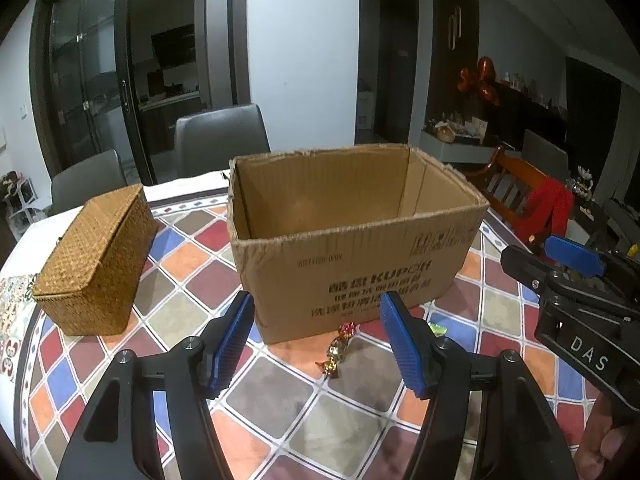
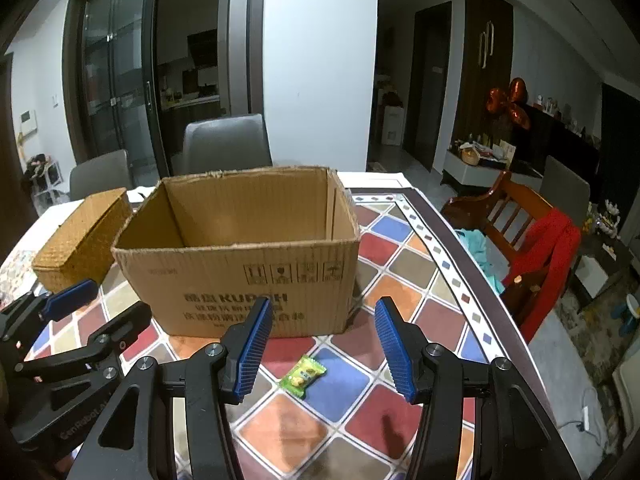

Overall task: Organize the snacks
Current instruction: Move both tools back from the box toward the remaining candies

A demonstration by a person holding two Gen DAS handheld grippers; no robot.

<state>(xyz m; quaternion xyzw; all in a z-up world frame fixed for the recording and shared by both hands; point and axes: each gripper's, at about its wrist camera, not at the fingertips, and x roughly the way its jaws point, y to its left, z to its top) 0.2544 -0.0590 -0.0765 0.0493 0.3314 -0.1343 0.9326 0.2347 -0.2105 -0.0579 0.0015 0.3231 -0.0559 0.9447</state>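
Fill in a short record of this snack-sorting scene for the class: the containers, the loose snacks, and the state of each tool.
Container 1: open cardboard box, upright, no contents visible
Container 2: wicker basket, lid shut, left of the box
Snack 1: gold and red wrapped candy, on the table in front of the box
Snack 2: green packet, on the table
Left tool: open, holding nothing
Right tool: open, holding nothing
Surface: tiled-pattern table

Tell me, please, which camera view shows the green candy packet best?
The right wrist view: the green candy packet lies whole on the table between the open right gripper fingers. The left wrist view shows only a sliver behind a finger of the left gripper.
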